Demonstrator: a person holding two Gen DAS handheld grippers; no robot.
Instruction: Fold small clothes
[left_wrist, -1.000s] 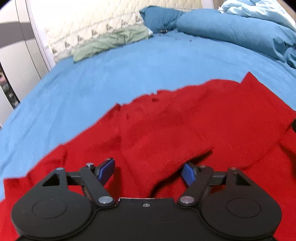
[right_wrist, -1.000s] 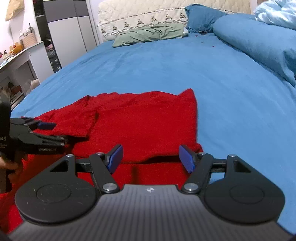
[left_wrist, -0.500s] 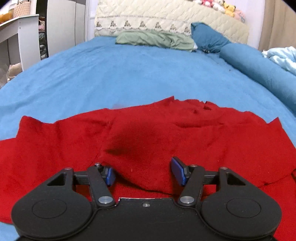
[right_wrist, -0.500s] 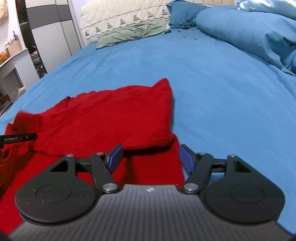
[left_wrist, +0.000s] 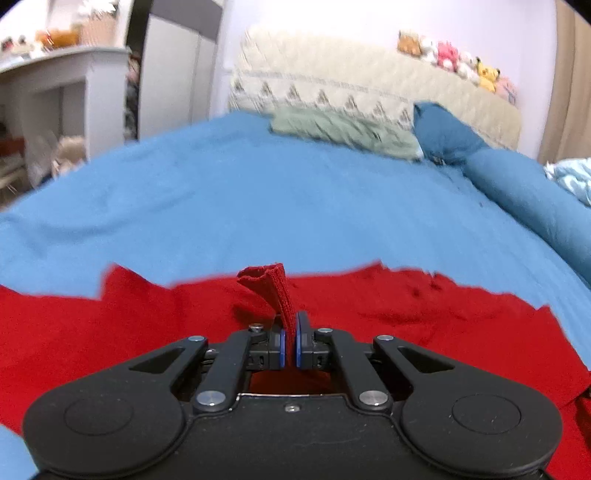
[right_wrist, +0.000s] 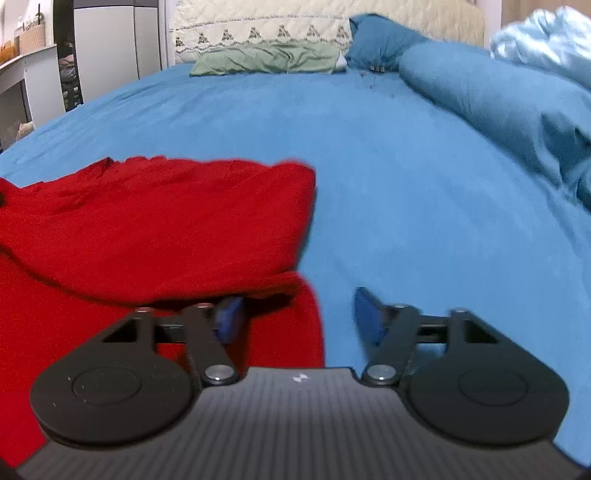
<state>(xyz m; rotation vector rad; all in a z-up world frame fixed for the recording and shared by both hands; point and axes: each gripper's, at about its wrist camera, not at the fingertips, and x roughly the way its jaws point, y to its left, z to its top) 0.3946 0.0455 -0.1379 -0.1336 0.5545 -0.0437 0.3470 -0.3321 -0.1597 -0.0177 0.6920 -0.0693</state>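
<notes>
The right gripper (right_wrist: 301, 314) sits low over a big blue bed sheet (right_wrist: 406, 184). Its two blue fingers have just been closing in, but there is still a wide gap between them. The right edge of a red knit top (right_wrist: 155, 229) lies in that gap. The left finger (right_wrist: 229, 317) is tucked under a folded-over flap of the top, and the right finger (right_wrist: 365, 314) is over bare sheet. At the far end of the bed lie a green pillow (right_wrist: 269, 59), a dark blue pillow (right_wrist: 376, 40) and a rolled blue blanket (right_wrist: 498, 103).
</notes>
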